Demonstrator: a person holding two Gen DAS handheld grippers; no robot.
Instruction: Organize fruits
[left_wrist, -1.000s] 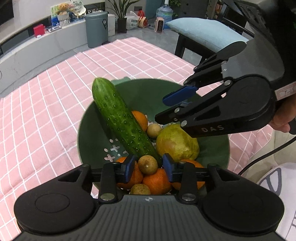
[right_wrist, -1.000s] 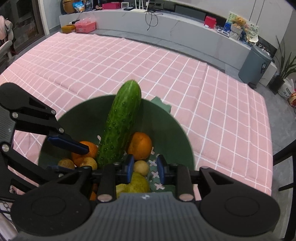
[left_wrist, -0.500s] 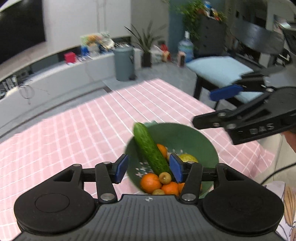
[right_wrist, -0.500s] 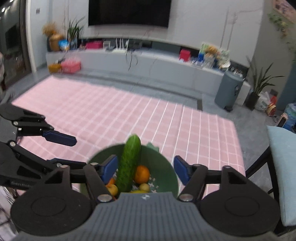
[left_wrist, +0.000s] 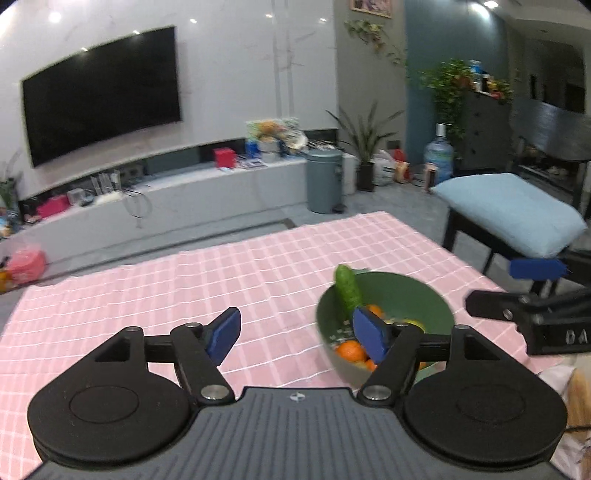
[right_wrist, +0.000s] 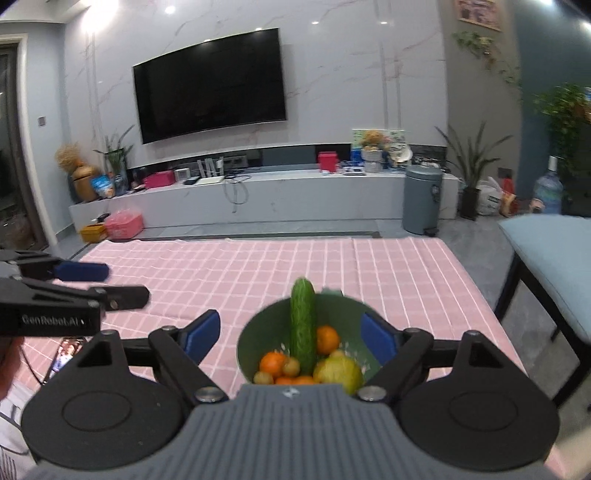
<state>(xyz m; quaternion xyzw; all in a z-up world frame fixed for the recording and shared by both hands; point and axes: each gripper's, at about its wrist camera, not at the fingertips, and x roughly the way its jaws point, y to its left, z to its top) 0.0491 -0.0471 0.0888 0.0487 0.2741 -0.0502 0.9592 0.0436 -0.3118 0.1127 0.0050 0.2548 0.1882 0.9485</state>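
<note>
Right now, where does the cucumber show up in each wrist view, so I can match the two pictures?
Left wrist view: the cucumber stands right of centre, leaning on the far left rim of the green bowl.
Right wrist view: the cucumber sits at centre, low, upright in the green bowl.
Shared landmark: the grey bin beyond the table.

Both the left tongs (left_wrist: 297, 334) and right tongs (right_wrist: 290, 336) have spread wide and lifted away from the bowl (right_wrist: 351, 306).
</note>
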